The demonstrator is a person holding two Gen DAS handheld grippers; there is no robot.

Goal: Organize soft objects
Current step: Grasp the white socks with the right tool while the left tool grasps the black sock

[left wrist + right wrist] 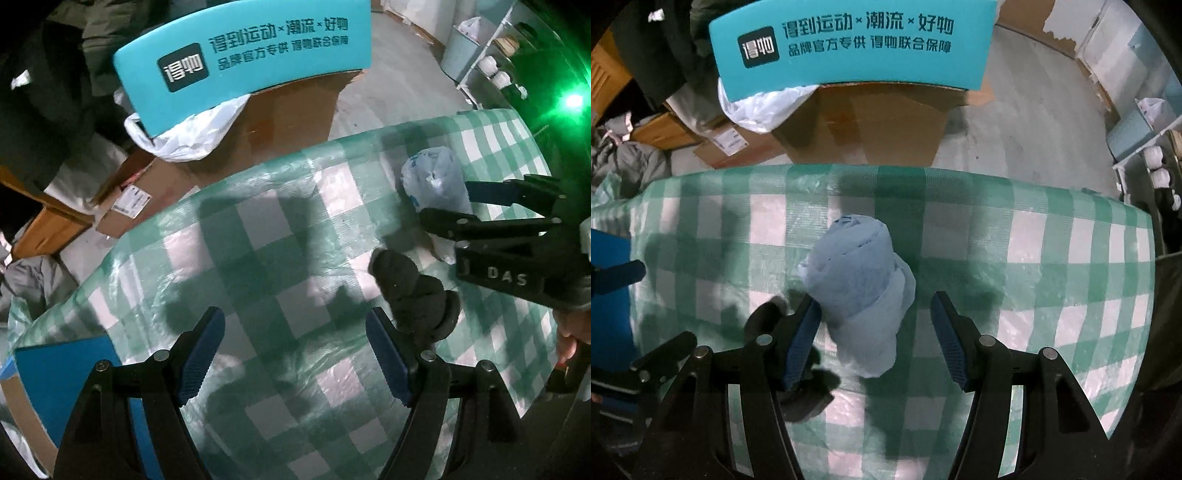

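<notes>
A rolled light-blue cloth in thin plastic [862,288] lies on the green-checked tablecloth [1052,258]. My right gripper [877,332] is open around its near end, the left pad close to it, not pinching. The bundle also shows in the left wrist view [432,181], with the right gripper [439,199] straddling it from the right. A black rolled soft item [413,295] lies just outside my left gripper's right finger. In the right wrist view it [805,391] is partly hidden behind the left finger. My left gripper [295,350] is open and empty over the cloth.
Beyond the table's far edge stand brown cardboard boxes [871,125], a teal printed flap [849,44] and a white plastic bag [761,107]. A blue box [62,369] sits at the table's left edge. A white shelf [487,62] stands at far right.
</notes>
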